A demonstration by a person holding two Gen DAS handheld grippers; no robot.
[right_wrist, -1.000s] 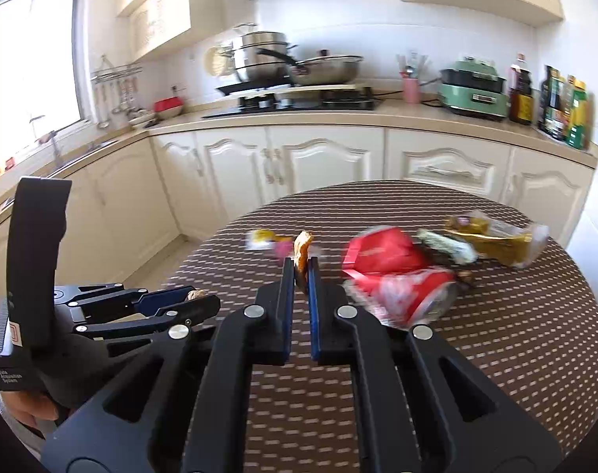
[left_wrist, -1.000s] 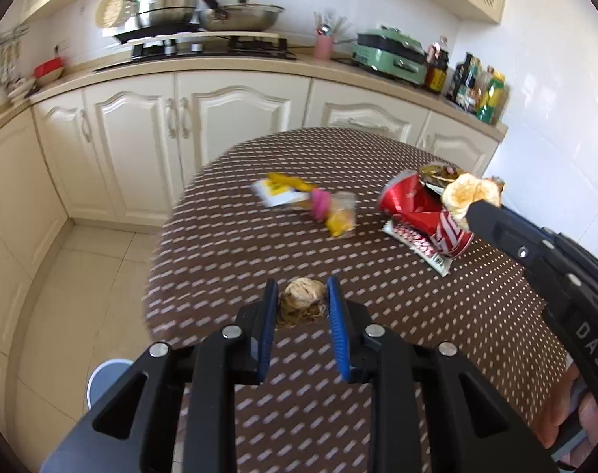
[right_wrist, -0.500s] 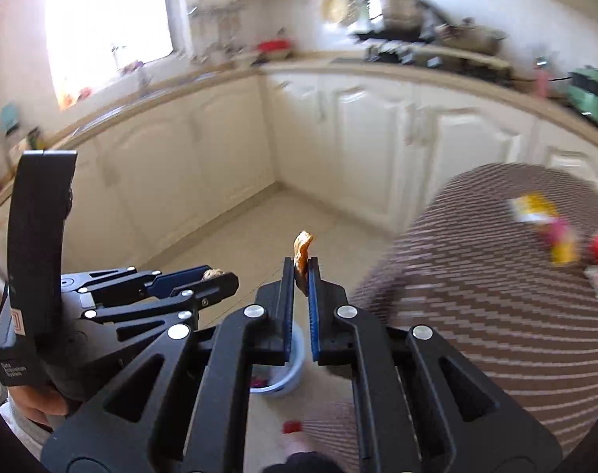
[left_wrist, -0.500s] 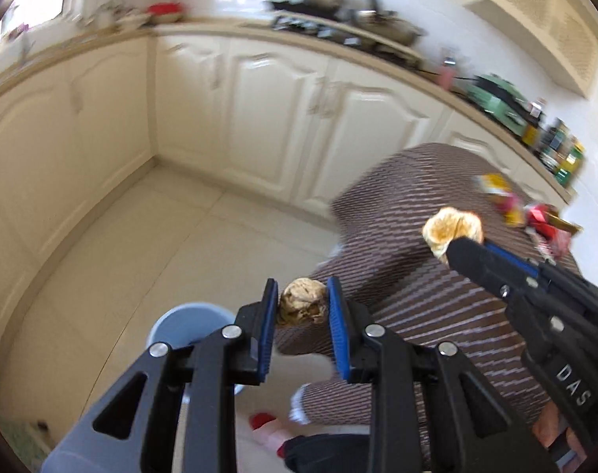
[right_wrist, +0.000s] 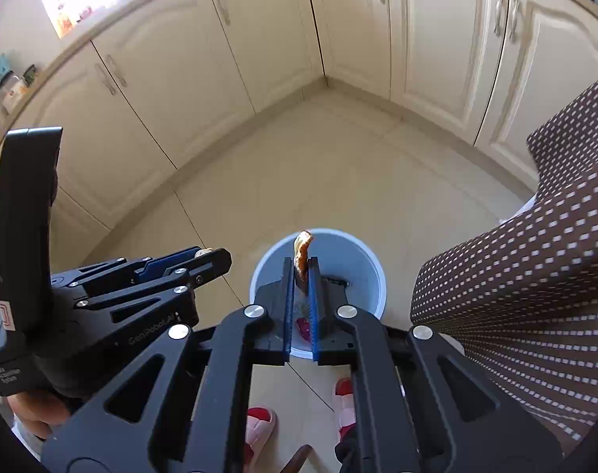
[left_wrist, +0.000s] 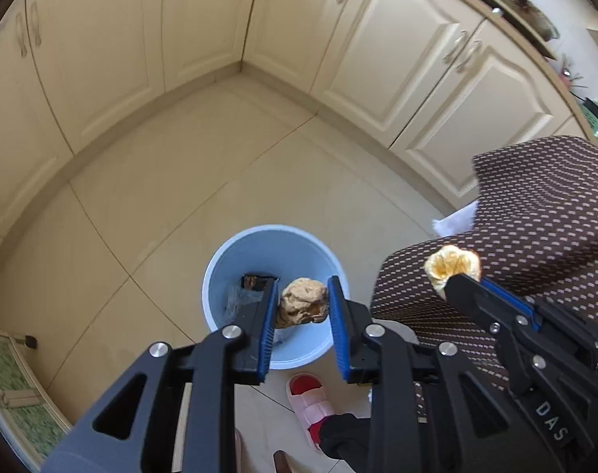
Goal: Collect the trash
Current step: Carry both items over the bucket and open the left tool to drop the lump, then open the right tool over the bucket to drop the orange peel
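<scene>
Bin (left_wrist: 235, 264) on the floor (left_wrist: 188, 181) left of the table (left_wrist: 543, 213), cabinets (left_wrist: 377, 39) behind

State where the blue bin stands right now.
The blue bin stands on the tiled floor beside the draped table, directly beneath both grippers, near the person's slippers.

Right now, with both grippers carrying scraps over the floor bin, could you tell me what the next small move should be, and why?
Probably open the left gripper: its brown crumpled scrap hangs directly over the blue bin, which already holds trash. The right gripper, pinching an orange peel, could release next.
</scene>
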